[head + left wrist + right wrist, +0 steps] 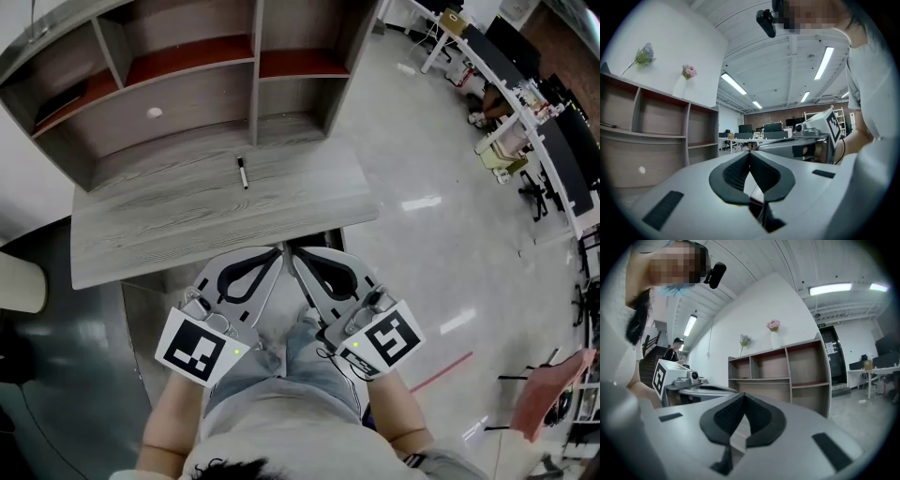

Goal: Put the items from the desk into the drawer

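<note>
A black pen (243, 172) lies on the table (141, 225), apart from both grippers. The left gripper (277, 253) and right gripper (292, 251) hover at its near edge, fingers pressed together on nothing. No drawer shows; stowing the pen likely calls for parting the fingers around its barrel.

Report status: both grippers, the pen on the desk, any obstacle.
Left gripper shut, empty. Right gripper shut, empty. Pen lies on desk, untouched. Nothing between grippers and pen.
</note>
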